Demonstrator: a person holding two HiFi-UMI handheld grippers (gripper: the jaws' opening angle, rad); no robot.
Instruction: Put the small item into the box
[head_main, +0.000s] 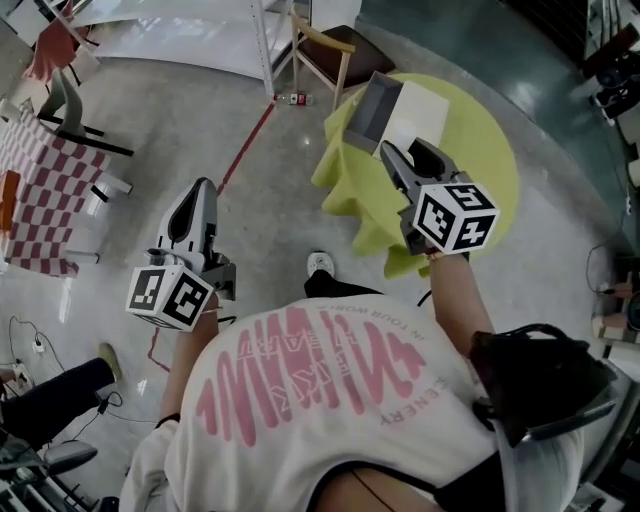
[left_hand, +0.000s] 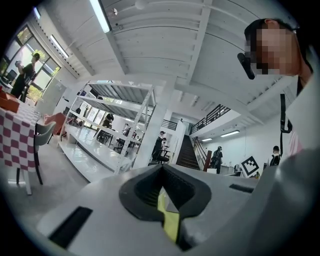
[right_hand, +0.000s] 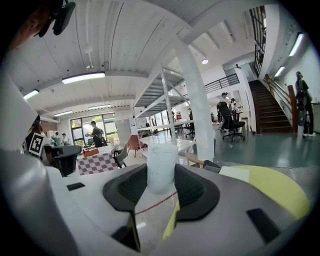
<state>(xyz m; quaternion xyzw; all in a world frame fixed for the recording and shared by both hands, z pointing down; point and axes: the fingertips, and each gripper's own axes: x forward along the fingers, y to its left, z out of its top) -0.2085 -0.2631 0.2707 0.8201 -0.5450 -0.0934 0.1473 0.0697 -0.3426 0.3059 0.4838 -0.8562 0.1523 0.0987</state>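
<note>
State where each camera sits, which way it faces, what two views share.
Head view: on the person's head, steeply down; shirt, left gripper, right gripper show.
Left gripper view: on that gripper, level toward the shelving; its jaws, the person's torso.
Right gripper view: on that gripper, toward the yellow table; jaws clamp a white item.
Shared by head and right gripper views: the yellow table.

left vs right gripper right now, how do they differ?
Jaws: the left gripper has its jaws together with nothing held. The right gripper has its jaws apart, clamped on a white item.
Place: in the head view the left gripper is over bare floor, and the right gripper is over the yellow-green table, near the box.
Shared: same white build, dark-lined jaws.
</note>
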